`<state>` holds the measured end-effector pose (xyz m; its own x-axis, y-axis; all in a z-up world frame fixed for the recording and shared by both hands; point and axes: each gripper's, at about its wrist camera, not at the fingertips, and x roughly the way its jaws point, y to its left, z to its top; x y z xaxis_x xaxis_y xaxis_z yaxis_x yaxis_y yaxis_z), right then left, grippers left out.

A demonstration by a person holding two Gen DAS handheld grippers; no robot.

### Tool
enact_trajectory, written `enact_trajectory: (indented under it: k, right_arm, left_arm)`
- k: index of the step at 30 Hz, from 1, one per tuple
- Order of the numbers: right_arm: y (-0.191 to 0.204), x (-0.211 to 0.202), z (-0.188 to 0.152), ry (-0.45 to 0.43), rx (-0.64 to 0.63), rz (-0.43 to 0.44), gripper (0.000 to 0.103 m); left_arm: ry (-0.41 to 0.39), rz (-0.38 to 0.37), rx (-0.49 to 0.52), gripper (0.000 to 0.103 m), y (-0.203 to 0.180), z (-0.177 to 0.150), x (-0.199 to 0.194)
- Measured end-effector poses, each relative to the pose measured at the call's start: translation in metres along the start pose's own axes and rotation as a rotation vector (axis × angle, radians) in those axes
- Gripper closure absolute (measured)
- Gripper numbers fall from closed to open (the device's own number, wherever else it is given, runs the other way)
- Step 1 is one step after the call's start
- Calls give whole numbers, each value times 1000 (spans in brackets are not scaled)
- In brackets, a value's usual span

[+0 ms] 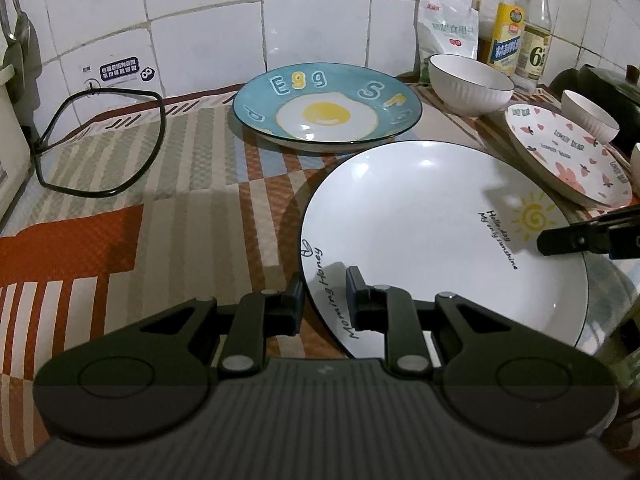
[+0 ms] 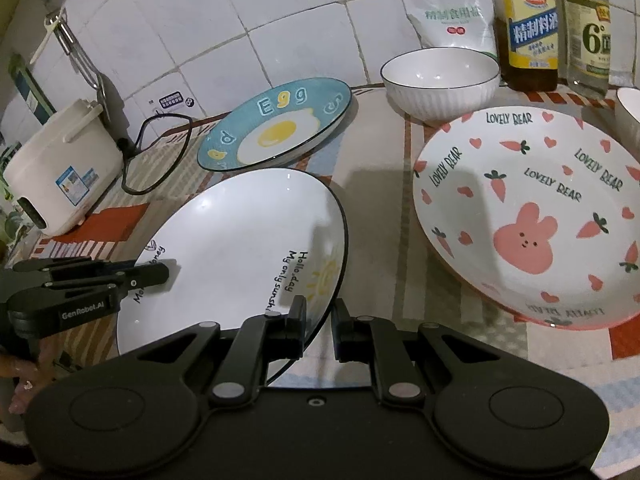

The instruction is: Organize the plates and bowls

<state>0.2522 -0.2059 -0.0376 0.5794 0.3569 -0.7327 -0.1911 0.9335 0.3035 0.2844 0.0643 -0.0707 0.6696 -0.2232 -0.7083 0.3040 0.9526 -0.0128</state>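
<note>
A white plate (image 1: pixel 432 216) with a sun drawing and "Morning Honey" lettering hangs just over the patterned cloth, casting a shadow. My left gripper (image 1: pixel 324 280) is shut on its left rim, and it shows in the right wrist view too (image 2: pixel 160 274). My right gripper (image 2: pixel 319 308) is shut on the opposite rim of the same plate (image 2: pixel 240 248). Behind it lies a blue egg plate (image 1: pixel 326 108), also in the right wrist view (image 2: pixel 276 124). A pink rabbit plate (image 2: pixel 528 216) sits to the right. A white ribbed bowl (image 2: pixel 440 80) stands behind that.
A white rice cooker (image 2: pixel 60 176) and its black cable (image 1: pixel 100 140) occupy the left end by the tiled wall. Bottles (image 2: pixel 528 28) and a salt bag (image 2: pixel 448 12) line the back right. A second small bowl (image 1: pixel 590 116) and a dark pot (image 1: pixel 600 80) stand far right.
</note>
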Motion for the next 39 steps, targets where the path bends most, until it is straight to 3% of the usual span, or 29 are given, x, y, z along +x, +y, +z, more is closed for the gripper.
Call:
enact_trajectory:
  k: [6,7,9,11,12,21,24,39]
  right_arm:
    - [0,1,1,7,0,6,82]
    - [2,1,0,8,-11,0,80]
    - [8,-5,-4,13,-16,-22,64]
    - [11,-17,-11,3,-33,-7,51]
    - [11,-24,-13,-5,-38,-7,49]
    - [13,-112,-23,-86,-98,-42,48]
    - [12,-140,-27,-112,-104,-54,47]
    - [9,-240,-55,-209,-167,-164,38]
  left_arm:
    - [14,4,-18,79,1,3,1]
    - [22,9,-26,75,2,4,1]
    - [30,20,-27,50,1,4,-1]
    - [14,22,-20,43,0,1,-8]
    - [7,24,-13,42,-1,0,-12]
    - [-33,9,70,28,-22,1,-75]
    - [-44,34,80,22,-30,4,-99]
    - [-74,-20,137,21,-68,18,-178]
